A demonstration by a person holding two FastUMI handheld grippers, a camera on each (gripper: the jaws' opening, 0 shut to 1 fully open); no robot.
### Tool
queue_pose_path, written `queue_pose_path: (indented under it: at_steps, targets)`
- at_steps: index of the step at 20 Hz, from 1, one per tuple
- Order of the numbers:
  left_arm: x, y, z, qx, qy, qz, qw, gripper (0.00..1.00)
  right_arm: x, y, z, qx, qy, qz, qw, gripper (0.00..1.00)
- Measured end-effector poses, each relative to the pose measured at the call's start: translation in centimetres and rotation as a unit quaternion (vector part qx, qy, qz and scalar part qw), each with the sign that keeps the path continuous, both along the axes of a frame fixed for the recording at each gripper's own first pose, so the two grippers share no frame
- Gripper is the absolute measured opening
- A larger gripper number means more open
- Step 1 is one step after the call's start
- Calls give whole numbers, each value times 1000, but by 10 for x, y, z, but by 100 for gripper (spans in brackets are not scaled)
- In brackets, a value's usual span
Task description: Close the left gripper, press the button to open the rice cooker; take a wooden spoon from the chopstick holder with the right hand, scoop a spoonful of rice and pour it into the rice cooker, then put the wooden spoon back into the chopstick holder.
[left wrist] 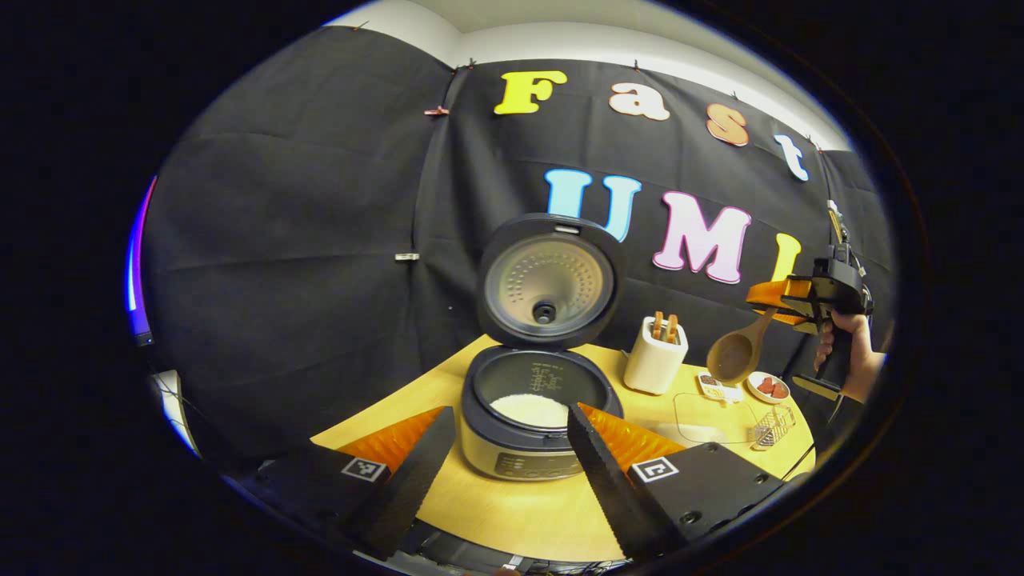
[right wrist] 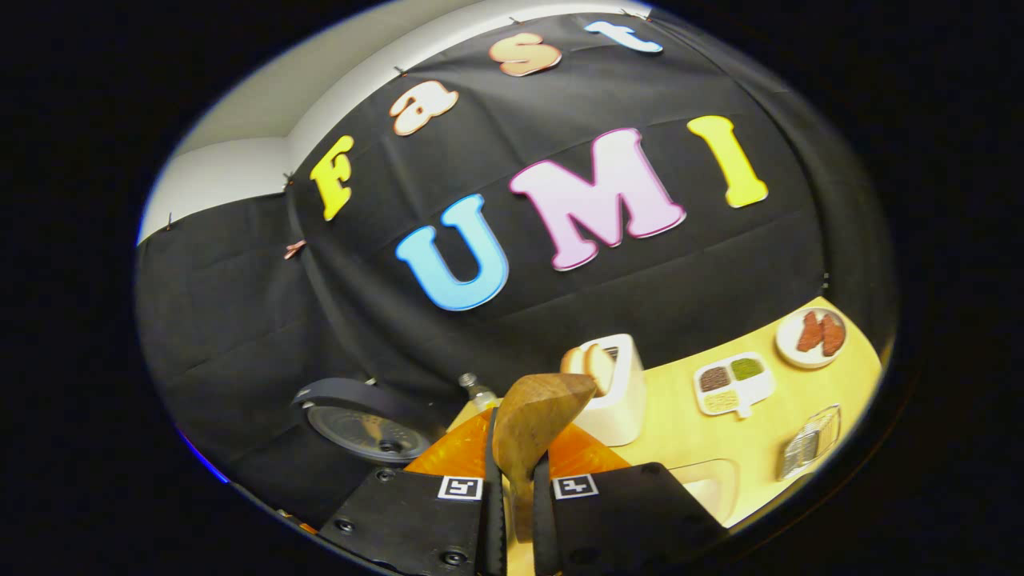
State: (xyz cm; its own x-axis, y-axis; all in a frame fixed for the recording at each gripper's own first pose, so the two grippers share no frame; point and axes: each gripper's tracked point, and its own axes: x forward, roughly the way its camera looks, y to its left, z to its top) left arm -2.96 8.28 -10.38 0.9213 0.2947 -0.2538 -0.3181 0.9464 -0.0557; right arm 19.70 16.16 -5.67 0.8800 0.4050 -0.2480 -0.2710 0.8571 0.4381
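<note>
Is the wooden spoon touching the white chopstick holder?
Apart. The left gripper view shows the wooden spoon held up in the air by the right gripper, with dark wall between its bowl and the chopstick holder.

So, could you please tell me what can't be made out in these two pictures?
- Wooden spoon bowl contents: in the right gripper view the bowl faces away; in the left gripper view it is too small to tell.
- Spoon handle: right gripper view, hidden between the right claw fingers.
- Rice cooker front panel: left gripper view, too small, partly behind a left claw finger.
- Divided dish contents: too small to identify.
</note>
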Motion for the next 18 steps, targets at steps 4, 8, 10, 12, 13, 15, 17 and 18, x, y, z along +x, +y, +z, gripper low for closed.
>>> queue_pose_path:
  at_steps: [4,8,10,12,13,15,17,18]
  targets:
    - [19,-30,1,-4,0,-16,1000,95,20,-116,-13,-38,-7,-89,995,17]
    - [37,-55,1,-7,2,-16,1000,95,43,-218,-32,-41,2,-182,982,17]
    - [47,-65,4,-1,4,-14,1000,95,55,-258,-51,-42,11,-213,976,17]
    - [56,-71,8,4,5,-11,1000,95,61,-286,-73,-51,26,-234,970,17]
    - [60,-74,9,8,6,-9,1000,95,63,-294,-85,-54,34,-237,969,17]
    - [68,-76,15,19,4,0,1000,95,64,-304,-115,-57,56,-237,968,17]
    - [75,-75,26,30,-6,11,999,95,65,-308,-137,-65,71,-231,968,17]
    - [77,-73,32,34,-13,17,999,96,65,-307,-146,-72,77,-227,968,17]
